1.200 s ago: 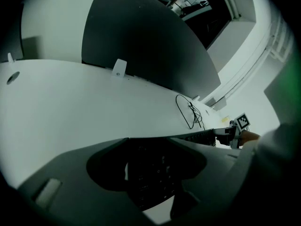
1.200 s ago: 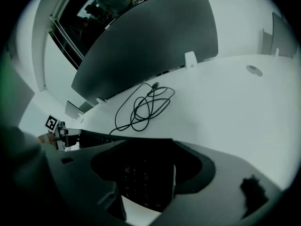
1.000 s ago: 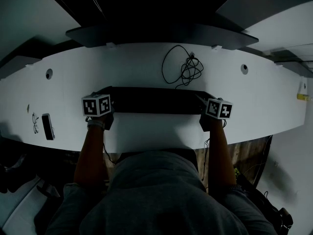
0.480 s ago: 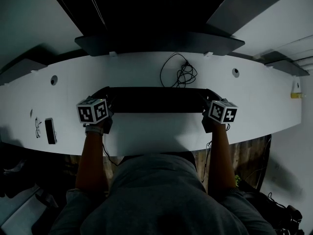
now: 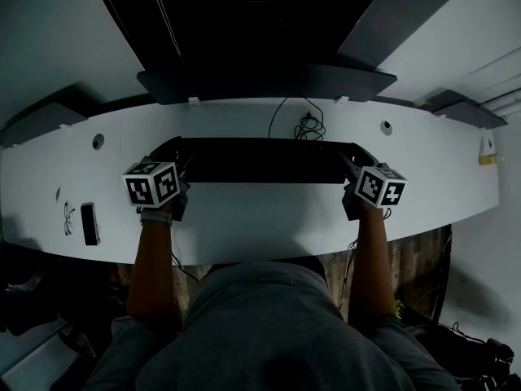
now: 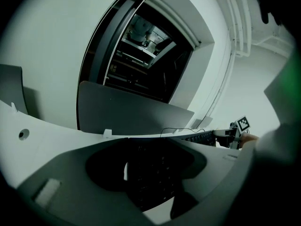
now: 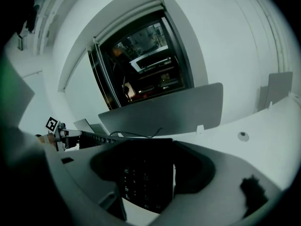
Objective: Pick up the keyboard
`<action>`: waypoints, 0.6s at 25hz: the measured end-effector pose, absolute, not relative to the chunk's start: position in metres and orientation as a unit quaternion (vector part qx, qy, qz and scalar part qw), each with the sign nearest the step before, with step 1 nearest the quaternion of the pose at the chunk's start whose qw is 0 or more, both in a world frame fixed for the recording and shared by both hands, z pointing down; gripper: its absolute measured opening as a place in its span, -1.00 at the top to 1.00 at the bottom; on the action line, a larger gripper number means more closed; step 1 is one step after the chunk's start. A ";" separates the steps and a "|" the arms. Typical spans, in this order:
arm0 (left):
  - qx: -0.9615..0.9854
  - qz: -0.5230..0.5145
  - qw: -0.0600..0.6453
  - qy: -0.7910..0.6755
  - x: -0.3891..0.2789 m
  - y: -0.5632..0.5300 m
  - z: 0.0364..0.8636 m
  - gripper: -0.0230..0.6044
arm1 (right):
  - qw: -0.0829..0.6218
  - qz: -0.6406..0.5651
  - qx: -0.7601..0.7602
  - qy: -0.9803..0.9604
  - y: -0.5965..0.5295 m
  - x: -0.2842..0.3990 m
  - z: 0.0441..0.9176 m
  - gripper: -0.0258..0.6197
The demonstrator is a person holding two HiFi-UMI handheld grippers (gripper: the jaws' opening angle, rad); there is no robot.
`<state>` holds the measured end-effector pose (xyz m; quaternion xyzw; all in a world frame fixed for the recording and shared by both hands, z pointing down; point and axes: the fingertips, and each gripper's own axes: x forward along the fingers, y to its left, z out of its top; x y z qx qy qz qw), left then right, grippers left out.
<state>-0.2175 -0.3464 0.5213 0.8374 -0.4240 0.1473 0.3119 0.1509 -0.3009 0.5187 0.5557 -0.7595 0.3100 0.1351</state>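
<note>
- My left gripper (image 6: 153, 175) has its jaws closed on the left end of the black keyboard (image 5: 264, 161); the keys fill the dark gap between them.
- My right gripper (image 7: 146, 178) is the same, jaws clamped on the right end, over the number keys.
- The keyboard spans straight across from one gripper to the other, level, in front of my chest. I cannot tell whether it rests on the desk or hangs just above it.
- From each gripper view I can see the far end of the keyboard with the other gripper on it.
- The curved white desk (image 5: 260, 218) lies under both grippers.
- A tangled black cable (image 5: 308, 125) sits just behind the keyboard, near its middle.
- A dark divider panel (image 5: 269, 84) stands along the back edge of the desk.
- Two round cable holes (image 5: 98, 141) sit towards either end of the desk.
- Far left lie a dark phone-like slab (image 5: 89, 223) and, beside it, a pair of glasses (image 5: 68, 218).
</note>
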 end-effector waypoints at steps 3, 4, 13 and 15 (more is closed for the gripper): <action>0.840 0.138 0.305 -0.427 -0.221 -0.345 0.509 0.19 | 0.130 0.298 0.559 -0.763 -0.301 0.148 0.504 0.07; 0.840 0.136 0.303 -0.428 -0.221 -0.344 0.504 0.19 | 0.128 0.293 0.559 -0.765 -0.301 0.148 0.498 0.07; 0.852 0.110 0.259 -0.442 -0.213 -0.347 0.444 0.19 | 0.098 0.252 0.558 -0.785 -0.308 0.156 0.443 0.07; 0.853 0.105 0.249 -0.447 -0.211 -0.347 0.431 0.19 | 0.091 0.244 0.554 -0.791 -0.312 0.158 0.431 0.07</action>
